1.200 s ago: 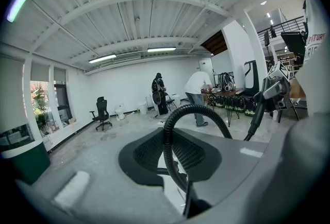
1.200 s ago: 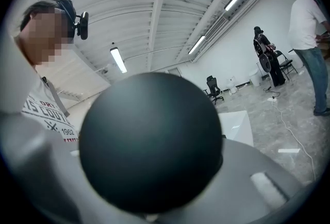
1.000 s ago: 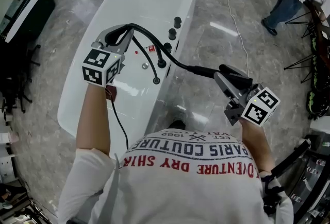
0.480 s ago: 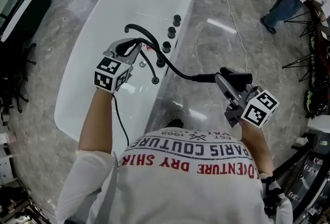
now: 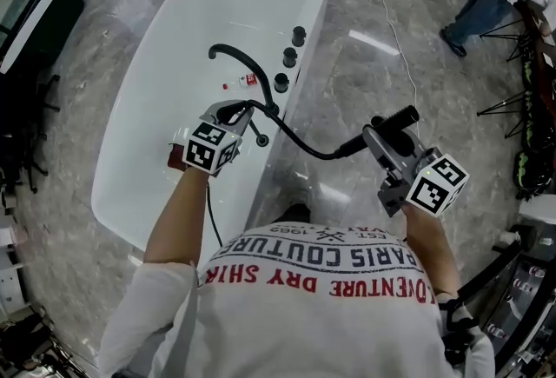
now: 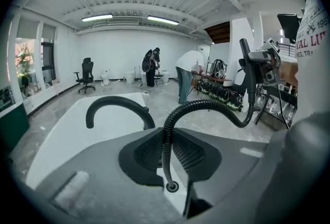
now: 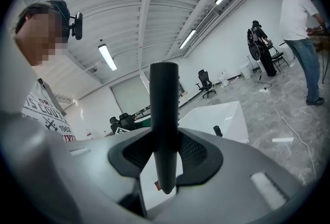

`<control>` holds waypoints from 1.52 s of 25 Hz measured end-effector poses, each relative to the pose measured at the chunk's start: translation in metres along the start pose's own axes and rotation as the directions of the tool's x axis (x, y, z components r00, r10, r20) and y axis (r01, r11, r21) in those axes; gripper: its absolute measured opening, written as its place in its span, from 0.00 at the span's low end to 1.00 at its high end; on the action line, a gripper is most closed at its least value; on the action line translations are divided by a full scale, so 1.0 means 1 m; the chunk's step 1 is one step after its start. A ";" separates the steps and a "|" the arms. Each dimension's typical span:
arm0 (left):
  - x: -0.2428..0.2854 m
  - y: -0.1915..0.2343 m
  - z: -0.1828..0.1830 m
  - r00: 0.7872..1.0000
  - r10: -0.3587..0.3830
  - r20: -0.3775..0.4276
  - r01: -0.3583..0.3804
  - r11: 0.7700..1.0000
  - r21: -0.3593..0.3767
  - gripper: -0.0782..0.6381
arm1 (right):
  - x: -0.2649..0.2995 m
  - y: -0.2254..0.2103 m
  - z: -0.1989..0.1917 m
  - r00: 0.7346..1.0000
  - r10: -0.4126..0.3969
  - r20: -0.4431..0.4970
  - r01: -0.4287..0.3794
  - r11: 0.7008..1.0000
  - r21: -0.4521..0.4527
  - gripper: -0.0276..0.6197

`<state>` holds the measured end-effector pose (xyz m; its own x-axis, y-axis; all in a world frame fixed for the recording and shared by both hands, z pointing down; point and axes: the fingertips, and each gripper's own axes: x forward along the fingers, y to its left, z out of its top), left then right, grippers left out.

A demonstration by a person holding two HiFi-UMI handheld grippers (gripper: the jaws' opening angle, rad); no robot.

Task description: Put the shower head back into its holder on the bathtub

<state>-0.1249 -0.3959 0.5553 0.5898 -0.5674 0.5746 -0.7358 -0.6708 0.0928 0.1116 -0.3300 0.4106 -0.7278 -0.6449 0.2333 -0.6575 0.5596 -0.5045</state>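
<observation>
Closest in, your right hand-held gripper point(image 7: 166, 161) is pinching the shower head point(image 7: 165, 109), a plain black stick. It's out over the floor point(image 5: 365, 20) beside the bathtub point(image 5: 165, 107), not touching it. Your left hand-held gripper point(image 6: 167, 155) is clamped on the hose point(image 6: 206, 107) just above the ring point(image 6: 171, 186) in the tub rim where the hose goes down.

In the head view that gripper covers part of the rim, so I can't tell which fitting there is the holder. Your left arm also hides a bit of the tub's near end.

Count:
- two grippers
- one shower head
- one hose
- one curved black spout point(image 5: 228, 49)
- three black knobs point(image 5: 289, 56) in a row on the rim

A small red-and-white thing point(image 5: 248, 79) lies in the tub, too small to identify. Way at the back, two people point(image 6: 188, 71) stand at the far end of the room, one bent over.
</observation>
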 end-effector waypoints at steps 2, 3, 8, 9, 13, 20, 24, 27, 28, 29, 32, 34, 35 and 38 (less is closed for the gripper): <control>0.008 -0.004 -0.014 1.000 -0.015 -0.009 0.015 0.999 -0.037 0.19 | 0.002 0.000 0.000 1.000 0.001 -0.002 -0.001 1.000 0.003 0.25; 0.012 -0.005 -0.022 1.000 -0.021 -0.016 0.021 0.999 -0.047 0.19 | 0.003 0.000 -0.001 1.000 0.001 -0.003 -0.001 1.000 0.004 0.25; 0.034 -0.006 -0.062 0.997 -0.032 -0.073 0.027 0.997 -0.071 0.19 | 0.012 -0.005 -0.008 1.000 -0.005 -0.013 0.006 1.000 0.011 0.25; 0.038 -0.006 -0.069 0.996 -0.034 -0.083 0.028 0.997 -0.076 0.19 | 0.014 -0.006 -0.009 1.000 -0.006 -0.016 0.007 1.000 0.011 0.25; 0.049 -0.009 -0.092 0.991 -0.046 -0.128 0.036 0.996 -0.080 0.19 | 0.019 -0.009 -0.011 1.000 -0.008 -0.021 0.008 1.000 0.016 0.25; 0.066 -0.021 -0.122 0.978 -0.064 -0.201 0.049 0.996 -0.078 0.19 | 0.021 -0.014 -0.017 0.999 -0.005 -0.035 0.006 0.999 0.033 0.25; 0.077 -0.025 -0.144 0.965 -0.079 -0.251 0.060 0.995 -0.081 0.19 | 0.024 -0.016 -0.018 0.999 -0.003 -0.044 0.004 0.999 0.036 0.25; 0.079 -0.032 -0.160 0.954 -0.101 -0.282 0.080 0.993 -0.086 0.19 | 0.027 -0.015 -0.017 0.999 0.005 -0.047 -0.003 0.999 0.034 0.25; 0.080 -0.033 -0.164 0.951 -0.108 -0.290 0.088 0.993 -0.082 0.19 | 0.029 -0.014 -0.017 0.999 0.008 -0.048 -0.006 0.999 0.033 0.25; 0.081 -0.034 -0.168 0.948 -0.110 -0.299 0.093 0.993 -0.069 0.19 | 0.030 -0.014 -0.017 0.999 0.010 -0.050 -0.008 0.999 0.032 0.25; 0.086 -0.036 -0.181 0.937 -0.115 -0.330 0.113 0.993 -0.026 0.19 | 0.031 -0.014 -0.016 0.999 0.017 -0.048 -0.015 0.999 0.038 0.25; 0.088 -0.042 -0.189 0.927 -0.135 -0.349 0.136 0.991 -0.023 0.20 | 0.030 -0.011 -0.015 0.999 0.027 -0.045 -0.025 0.999 0.042 0.25; 0.089 -0.044 -0.192 0.924 -0.141 -0.356 0.142 0.990 -0.024 0.21 | 0.029 -0.010 -0.014 0.999 0.032 -0.044 -0.030 0.999 0.042 0.25; 0.092 -0.047 -0.197 0.921 -0.147 -0.360 0.140 0.989 -0.044 0.22 | 0.031 -0.009 -0.015 0.998 0.039 -0.046 -0.037 0.998 0.044 0.25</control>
<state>-0.1022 -0.3222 0.7642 0.5315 -0.2524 0.8086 -0.6597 -0.7221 0.2082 0.0923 -0.3472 0.4345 -0.7613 -0.5979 0.2510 -0.6206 0.5596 -0.5493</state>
